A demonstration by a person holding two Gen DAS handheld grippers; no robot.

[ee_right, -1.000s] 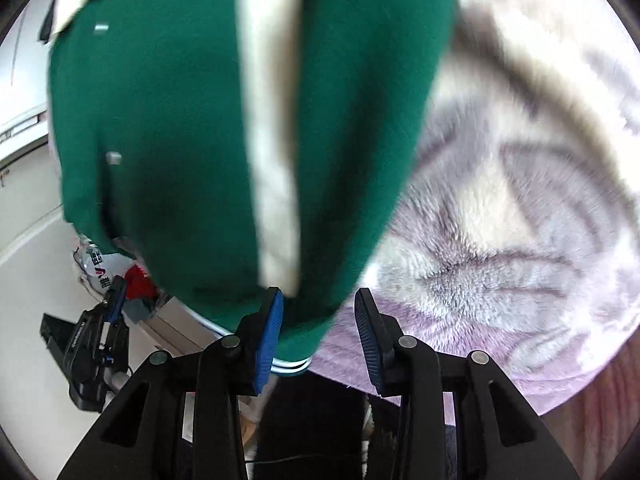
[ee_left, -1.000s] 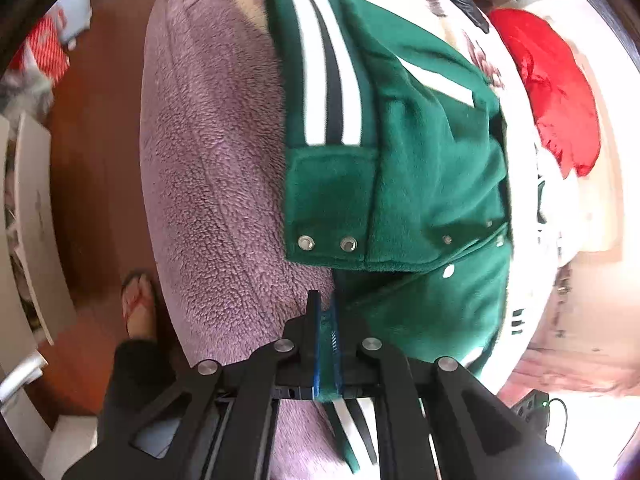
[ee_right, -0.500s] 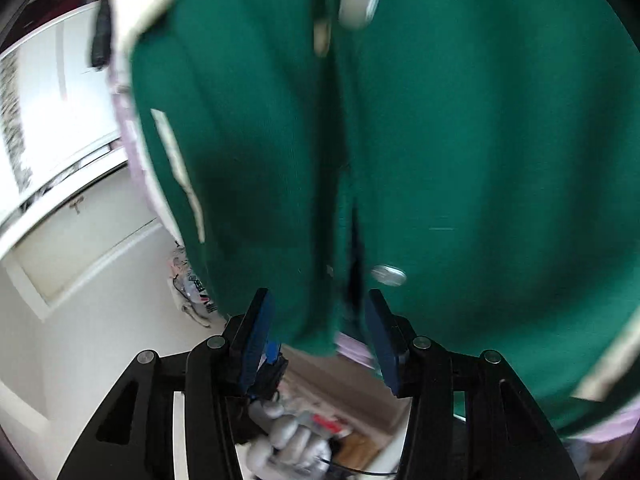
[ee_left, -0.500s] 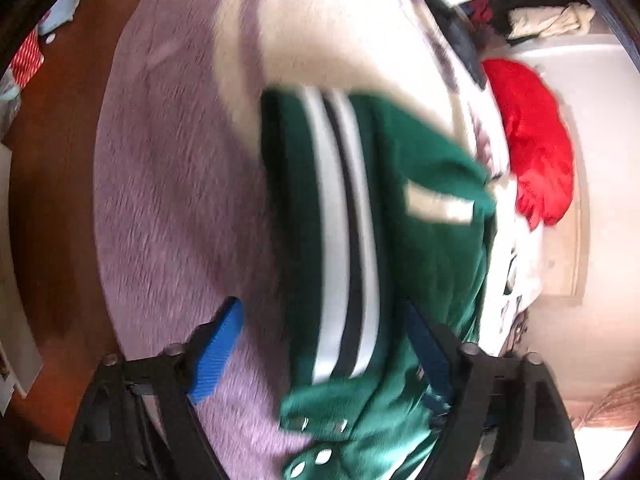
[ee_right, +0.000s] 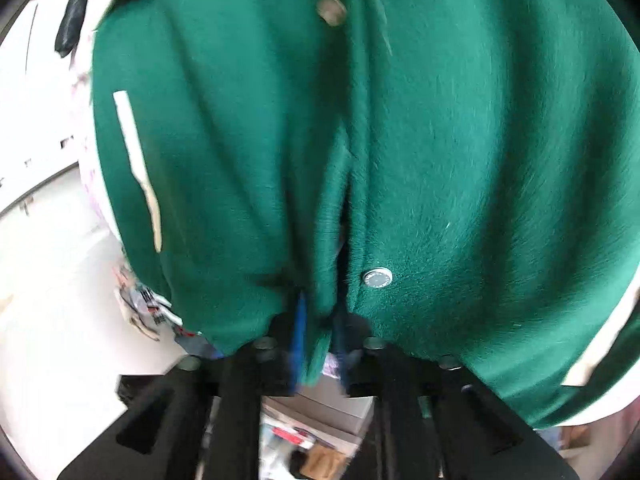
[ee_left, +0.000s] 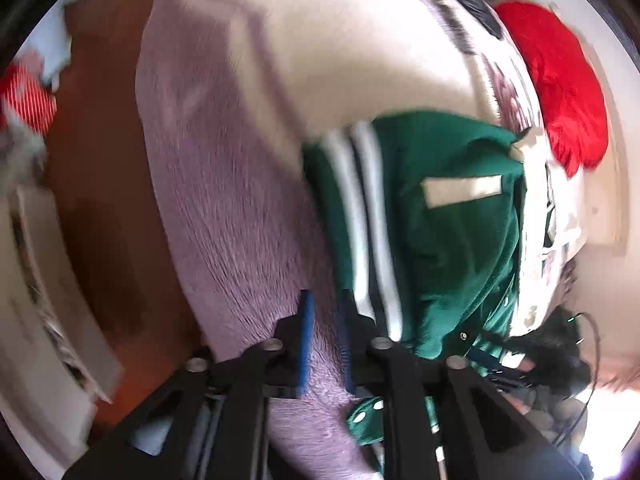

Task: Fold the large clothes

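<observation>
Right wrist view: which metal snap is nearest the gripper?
The round snap low on the green jacket, beside its opening; the others sit near the top.

Bright daylight, strongest on the pale upper part of the blanket (ee_left: 320,40) beyond the green jacket (ee_left: 448,240); glare washed to white at lower right of the jacket. Motion blur throughout, heaviest left of the jacket. Fisheye bending and dark vignette at all rims. Right wrist view: jacket (ee_right: 440,140) soft and evenly lit, background overexposed white.
</observation>
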